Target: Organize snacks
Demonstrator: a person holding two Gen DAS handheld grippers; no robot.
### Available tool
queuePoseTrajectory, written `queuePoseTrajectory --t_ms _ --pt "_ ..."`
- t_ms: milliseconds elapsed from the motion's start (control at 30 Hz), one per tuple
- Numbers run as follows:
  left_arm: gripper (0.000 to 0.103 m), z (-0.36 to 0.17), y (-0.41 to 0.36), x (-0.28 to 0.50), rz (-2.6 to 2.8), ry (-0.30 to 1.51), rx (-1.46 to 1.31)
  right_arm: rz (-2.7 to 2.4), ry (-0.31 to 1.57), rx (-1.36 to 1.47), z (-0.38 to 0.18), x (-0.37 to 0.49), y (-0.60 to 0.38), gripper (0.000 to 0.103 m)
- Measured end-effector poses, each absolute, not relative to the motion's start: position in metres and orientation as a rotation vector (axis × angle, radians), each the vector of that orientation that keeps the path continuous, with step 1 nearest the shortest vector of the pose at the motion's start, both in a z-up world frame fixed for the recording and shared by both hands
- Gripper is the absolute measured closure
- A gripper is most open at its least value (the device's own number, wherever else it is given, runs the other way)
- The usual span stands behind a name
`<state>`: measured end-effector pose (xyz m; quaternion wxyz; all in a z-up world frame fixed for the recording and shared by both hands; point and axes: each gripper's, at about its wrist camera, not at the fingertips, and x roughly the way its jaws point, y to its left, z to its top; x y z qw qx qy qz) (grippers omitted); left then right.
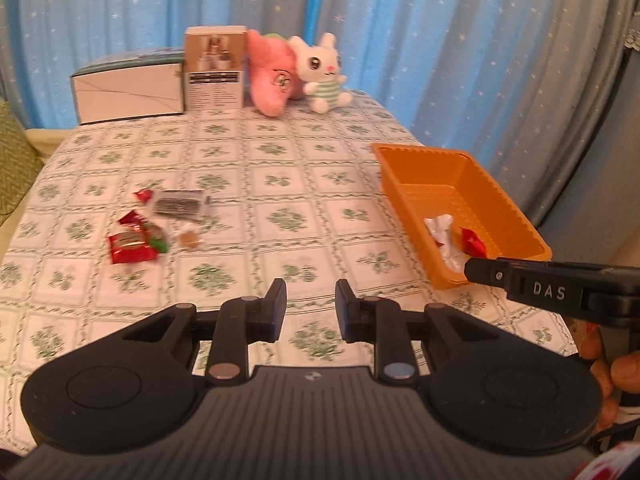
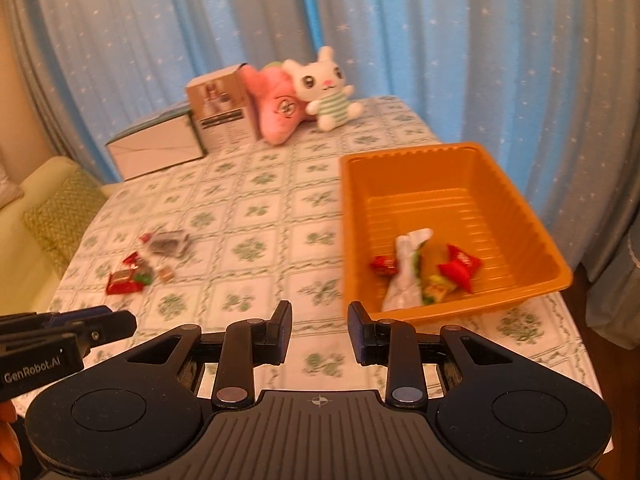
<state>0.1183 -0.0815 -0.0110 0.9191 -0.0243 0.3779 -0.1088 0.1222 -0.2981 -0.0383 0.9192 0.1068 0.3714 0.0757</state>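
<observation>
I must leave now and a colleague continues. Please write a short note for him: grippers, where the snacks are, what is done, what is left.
Left gripper: open, empty, above the table.
Right gripper: open, empty, near the orange tray.
Done: several snacks lie in the tray's near end.
Left: a cluster of loose snacks on the tablecloth, on the left side, including a red packet and a dark packet. Move these into the tray.
</observation>
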Motion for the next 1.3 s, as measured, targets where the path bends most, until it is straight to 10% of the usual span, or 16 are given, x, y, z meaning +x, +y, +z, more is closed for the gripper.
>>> queuePoseTrajectory --t_ms 233,1300 --pt "0.079 -0.011 -0.052 0.108 -0.172 0.772 -0.06 0.199 0.743 0.211 -0.036 0.117 -0.272 0.05" --pt "0.064 -0.031 0.067 0.157 -0.108 0.791 0.054 0.339 0.787 0.113 -0.053 0.158 -0.187 0.049"
